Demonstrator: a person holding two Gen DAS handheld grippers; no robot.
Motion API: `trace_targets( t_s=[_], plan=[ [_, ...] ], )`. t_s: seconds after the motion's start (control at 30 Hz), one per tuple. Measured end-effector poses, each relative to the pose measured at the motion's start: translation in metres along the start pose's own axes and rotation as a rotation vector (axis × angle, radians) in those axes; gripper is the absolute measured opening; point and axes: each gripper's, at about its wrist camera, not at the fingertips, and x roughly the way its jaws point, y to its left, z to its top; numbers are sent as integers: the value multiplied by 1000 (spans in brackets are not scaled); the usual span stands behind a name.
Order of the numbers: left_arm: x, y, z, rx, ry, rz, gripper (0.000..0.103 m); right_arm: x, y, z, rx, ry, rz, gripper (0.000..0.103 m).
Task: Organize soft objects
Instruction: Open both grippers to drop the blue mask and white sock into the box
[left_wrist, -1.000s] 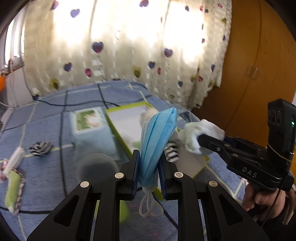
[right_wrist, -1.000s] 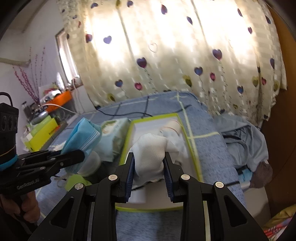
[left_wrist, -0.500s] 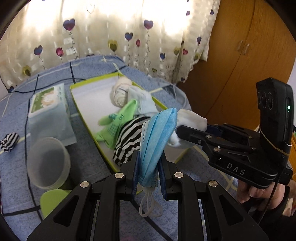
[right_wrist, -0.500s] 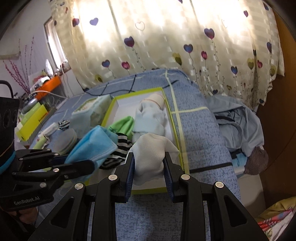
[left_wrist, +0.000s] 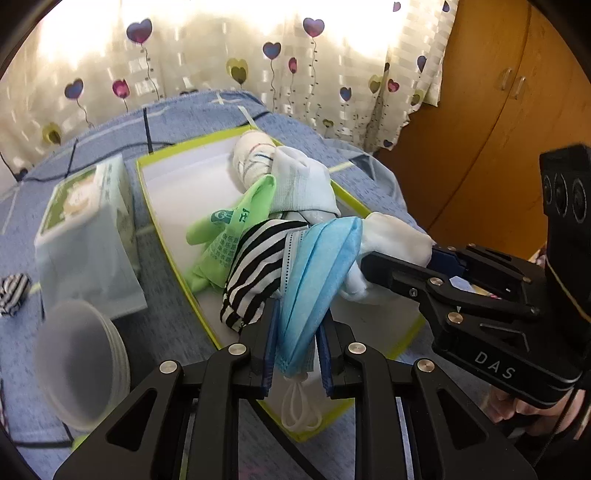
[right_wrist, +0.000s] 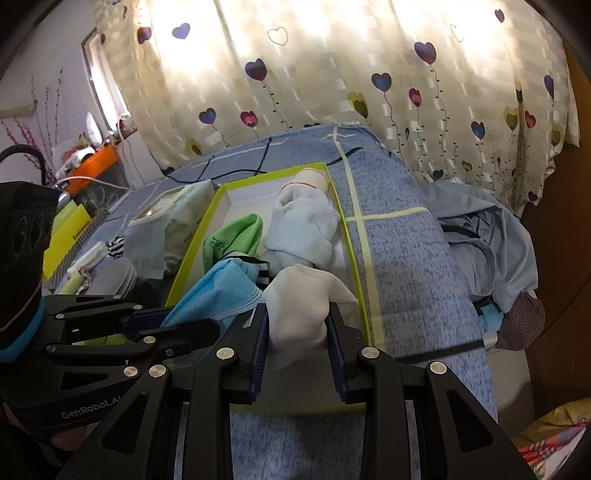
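My left gripper (left_wrist: 297, 321) holds a folded blue face mask (left_wrist: 317, 266) upright over the near end of the green-rimmed white box (left_wrist: 162, 236); its jaws are opening, with the mask still between the pads and its ear loops hanging below. My right gripper (right_wrist: 297, 314) is shut on a white sock (right_wrist: 303, 299) over the same end of the box (right_wrist: 192, 251), right beside the mask (right_wrist: 225, 288). Inside the box lie a green sock (left_wrist: 236, 221), a black-and-white striped sock (left_wrist: 255, 266), a pale blue sock (left_wrist: 303, 184) and a rolled white sock (left_wrist: 251, 155).
Left of the box on the blue bedspread stand a wet-wipes pack (left_wrist: 85, 229) and a stack of translucent cups (left_wrist: 77, 365). A small striped sock (left_wrist: 13, 295) lies further left. A wooden wardrobe (left_wrist: 498, 129) is on the right, and blue clothing (right_wrist: 480, 229) is heaped off the bed's edge.
Both grippers have come down and forward over the box with their loads. The mask and white sock now hang close above the socks inside.
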Motion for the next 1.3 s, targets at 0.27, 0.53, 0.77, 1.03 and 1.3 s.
trace_targets(
  t_s=[0.27,0.53,0.77,1.03,1.3],
  plan=[
    [-10,11,1,-30,-29,-69,37,19,2,14,-11,6,3,28],
    [-26,20,2,-64,-78,-76,45,32,2,26,-14,9,4,29],
    [-48,23,-1,-64,-127,-77,45,18,4,30,-42,-22,-9,57],
    [-69,34,-7,-87,-174,-68,45,-21,3,19,-27,-66,-49,61],
    [-88,47,-15,-104,-209,-53,45,-18,26,6,-79,-27,-38,65]
  ],
)
